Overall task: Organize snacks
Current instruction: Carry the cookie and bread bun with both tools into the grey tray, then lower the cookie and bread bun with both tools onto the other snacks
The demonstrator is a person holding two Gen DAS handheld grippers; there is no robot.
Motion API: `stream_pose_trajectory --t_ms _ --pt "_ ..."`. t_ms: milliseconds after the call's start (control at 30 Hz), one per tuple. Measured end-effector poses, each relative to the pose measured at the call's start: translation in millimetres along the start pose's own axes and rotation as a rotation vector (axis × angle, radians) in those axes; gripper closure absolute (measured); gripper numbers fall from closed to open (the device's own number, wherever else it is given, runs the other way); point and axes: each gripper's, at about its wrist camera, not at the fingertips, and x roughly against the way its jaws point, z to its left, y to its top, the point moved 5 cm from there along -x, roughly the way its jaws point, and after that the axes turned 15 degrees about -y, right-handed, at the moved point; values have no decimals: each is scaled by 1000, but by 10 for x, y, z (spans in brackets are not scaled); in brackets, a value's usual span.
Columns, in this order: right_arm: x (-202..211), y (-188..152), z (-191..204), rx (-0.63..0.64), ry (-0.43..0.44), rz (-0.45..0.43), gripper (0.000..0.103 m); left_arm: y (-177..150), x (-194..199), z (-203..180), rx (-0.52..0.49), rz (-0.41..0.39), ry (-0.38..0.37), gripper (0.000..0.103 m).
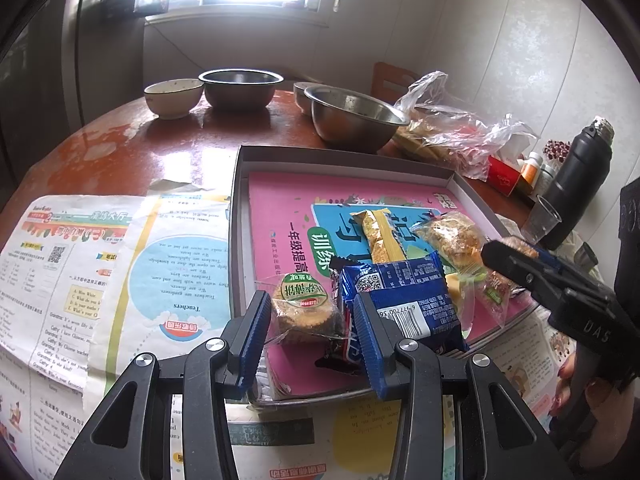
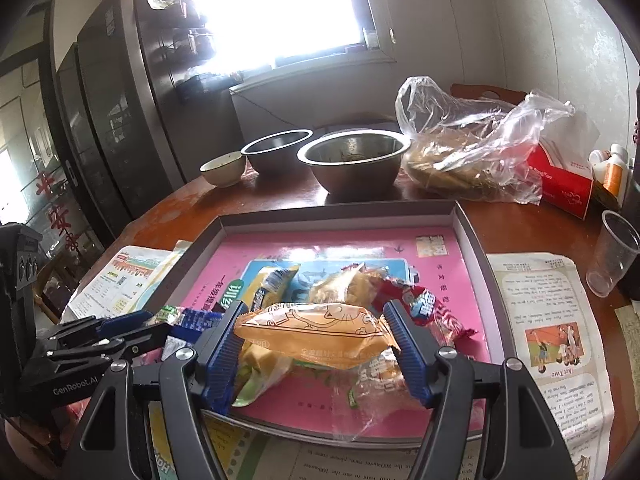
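While the right gripper (image 2: 316, 344) clamps an orange snack packet (image 2: 316, 334) between its blue pads, lifted a little above the pile, the packet hides most of the wrappers directly beneath it. The left gripper (image 1: 308, 320) has its pads around a round biscuit in clear wrap (image 1: 302, 312); the near pad touches it, but whether the far pad presses on the biscuit or on the blue packet (image 1: 404, 300) beside it is hard to tell. All the snacks lie in the near part of a shallow grey box lid (image 2: 476, 248) lined with a pink booklet (image 2: 280, 256), whose print is partly covered. A red wrapper (image 2: 424, 308) sticks out just right of the orange packet. Newspaper sheets (image 1: 120, 264) lie under and beside the lid. Farther back on the brown table (image 1: 168, 136) stand two steel bowls (image 2: 354, 160), a small ceramic bowl (image 2: 224, 168), and a crumpled clear bag (image 2: 472, 148) with contents too blurred to name. A plastic cup (image 2: 612, 252) and dark flask (image 1: 576, 184) are cut off at the right edge. The window (image 2: 272, 12) is blown out white.
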Motion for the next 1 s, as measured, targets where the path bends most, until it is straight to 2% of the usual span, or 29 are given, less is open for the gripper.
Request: stream_pose_trajectory --t_ms 467,1000 --pt "-41 -179 168 19 36 32 34 -4 0 -14 -4 2 -1 59" --pt "-4 -281 140 17 22 37 34 -7 -7 -17 -1 8 -13 59"
